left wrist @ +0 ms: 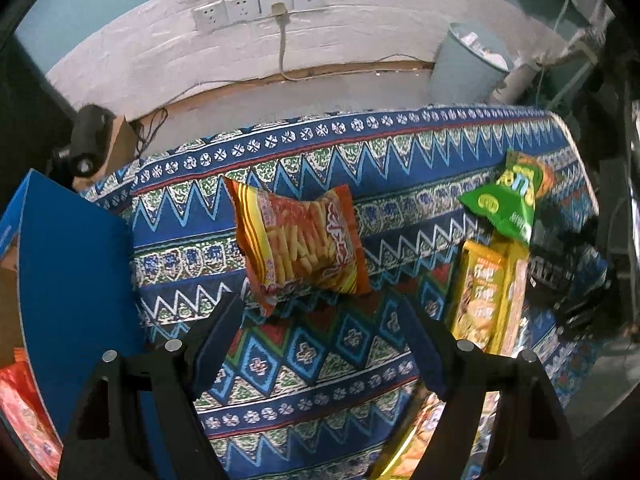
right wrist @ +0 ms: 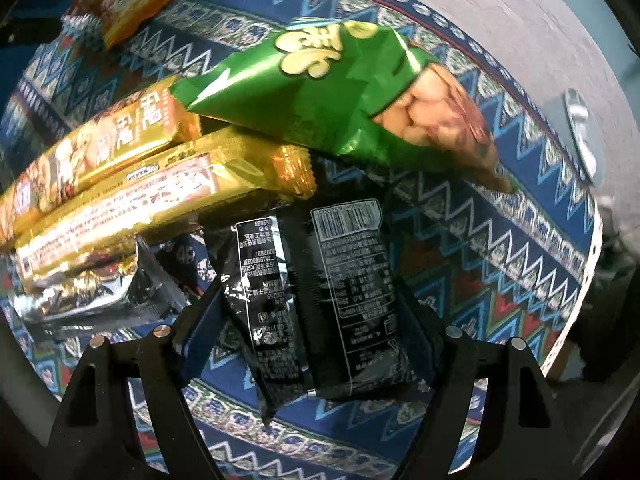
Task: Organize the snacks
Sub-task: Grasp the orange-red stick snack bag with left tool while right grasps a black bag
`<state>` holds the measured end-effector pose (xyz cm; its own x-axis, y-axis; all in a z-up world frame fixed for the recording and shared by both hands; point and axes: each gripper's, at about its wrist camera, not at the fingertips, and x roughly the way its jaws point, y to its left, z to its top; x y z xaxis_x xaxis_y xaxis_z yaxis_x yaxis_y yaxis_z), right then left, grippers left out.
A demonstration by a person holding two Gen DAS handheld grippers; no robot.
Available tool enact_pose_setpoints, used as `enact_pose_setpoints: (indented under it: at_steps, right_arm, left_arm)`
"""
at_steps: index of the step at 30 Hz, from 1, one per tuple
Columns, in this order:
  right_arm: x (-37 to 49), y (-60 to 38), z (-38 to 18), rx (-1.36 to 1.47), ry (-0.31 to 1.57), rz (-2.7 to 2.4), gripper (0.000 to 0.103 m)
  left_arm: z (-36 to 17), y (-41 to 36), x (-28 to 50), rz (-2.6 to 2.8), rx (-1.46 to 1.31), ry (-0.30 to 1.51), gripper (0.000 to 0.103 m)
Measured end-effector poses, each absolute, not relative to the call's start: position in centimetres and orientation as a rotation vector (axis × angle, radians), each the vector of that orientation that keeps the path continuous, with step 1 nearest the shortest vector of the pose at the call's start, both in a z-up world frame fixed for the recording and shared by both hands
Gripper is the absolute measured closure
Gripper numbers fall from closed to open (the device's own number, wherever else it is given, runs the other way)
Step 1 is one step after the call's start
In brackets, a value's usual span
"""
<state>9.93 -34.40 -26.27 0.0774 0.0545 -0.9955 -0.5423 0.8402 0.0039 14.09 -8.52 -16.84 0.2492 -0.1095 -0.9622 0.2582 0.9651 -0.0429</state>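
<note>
An orange-red bag of fry-shaped snacks (left wrist: 300,244) lies on the patterned cloth (left wrist: 304,364). My left gripper (left wrist: 318,310) hangs open just short of the bag's near edge, with nothing between its fingers. To the right lie a green bag (left wrist: 508,200) and yellow packs (left wrist: 488,296). In the right wrist view, a black packet (right wrist: 320,300) lies label-up on the cloth between the fingers of my right gripper (right wrist: 312,296), which points down and stands open around it. A green nut bag (right wrist: 340,92) and two gold packs (right wrist: 104,184) lie just beyond it.
A blue box (left wrist: 72,280) stands at the left with a red pack (left wrist: 20,412) inside. A silvery packet (right wrist: 92,300) lies under the gold packs, and an orange bag (right wrist: 124,4) lies far off. The table edge (right wrist: 588,264) runs at the right. A grey bin (left wrist: 468,64) stands by the wall.
</note>
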Motion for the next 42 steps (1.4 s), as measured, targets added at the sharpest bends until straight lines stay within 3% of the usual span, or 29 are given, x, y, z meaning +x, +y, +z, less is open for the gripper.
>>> enact_pose_setpoints:
  at_steps: [5,22,28,33,42]
  right_arm:
    - [10.0,-36.2,-25.3,-0.306,1.452,0.414,0.045]
    - [10.4,-40.5,-15.3,0.004,1.295,0.345,0.046]
    - [9.6,-39.3,-14.5,0.050,1.232,0.321,0.045]
    - [10.3,-37.5,-14.9,0.058,1.209,0.329,0.045]
    - [10.1,-36.1,-14.3,0.025,1.201,0.357,0.045]
  left_arm:
    - [-16.9,-8.3,15.0,-0.234,0.084,1.301,0.022]
    - [-19.3,-8.3,18.5,-0.163,0.031,1.318,0.022]
    - [-20.6,-8.5,18.4,-0.151,0.040,1.329,0.022]
    - [-21.0,-7.7,18.3,-0.159,0.006,1.332,0.045]
    - [-20.1,-7.2,17.6,-0.158,0.029,1.302,0.054]
